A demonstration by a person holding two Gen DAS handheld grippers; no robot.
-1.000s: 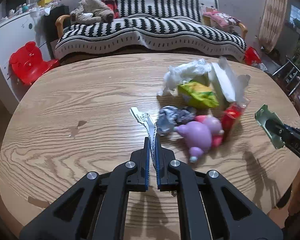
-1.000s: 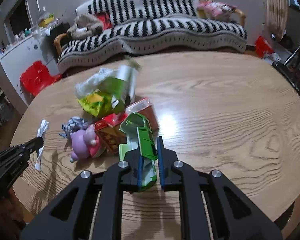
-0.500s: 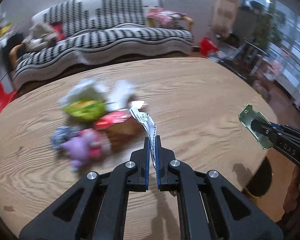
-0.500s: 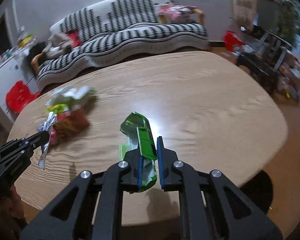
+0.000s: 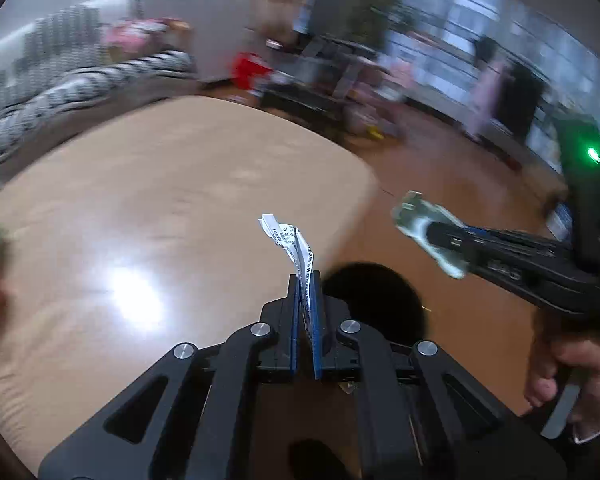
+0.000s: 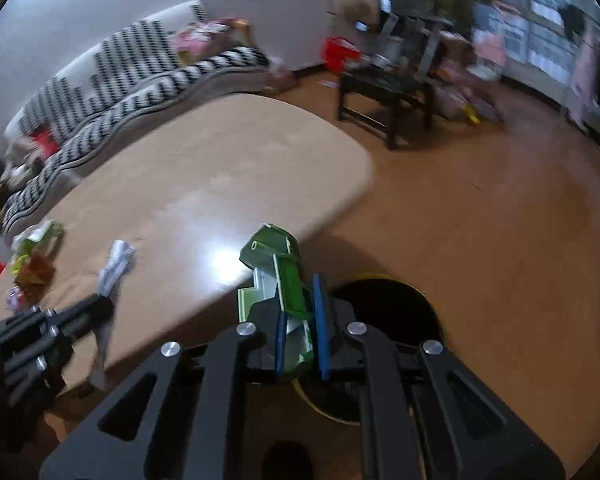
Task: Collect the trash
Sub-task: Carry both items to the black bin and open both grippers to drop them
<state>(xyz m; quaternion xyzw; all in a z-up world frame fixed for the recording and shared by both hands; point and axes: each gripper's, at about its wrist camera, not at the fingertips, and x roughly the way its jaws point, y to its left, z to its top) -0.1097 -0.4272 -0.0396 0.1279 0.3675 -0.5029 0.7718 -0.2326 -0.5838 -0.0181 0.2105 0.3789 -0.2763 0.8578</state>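
My left gripper (image 5: 305, 280) is shut on a strip of white printed paper (image 5: 290, 240) that sticks up from its blue pads. It hangs over the right end of the wooden table (image 5: 160, 184), near a round black bin (image 5: 376, 300) on the floor. My right gripper (image 6: 299, 292) is shut on a flattened green carton (image 6: 278, 264), above the same bin (image 6: 396, 308). In the left wrist view the right gripper (image 5: 440, 236) and the carton (image 5: 414, 216) hang at the right, a hand (image 5: 560, 368) on the handle. The left gripper (image 6: 96, 308) with the paper (image 6: 116, 266) shows in the right wrist view.
A pile of wrappers and toys (image 6: 32, 260) lies at the table's far left end. A striped sofa (image 6: 140, 80) stands behind the table. A dark low table (image 6: 384, 88) and clutter stand on the brown floor (image 6: 500, 240) to the right.
Both grippers have swung fast to the right, away from the trash pile to the table's right end over the black bin. Each keeps its hold on its item.
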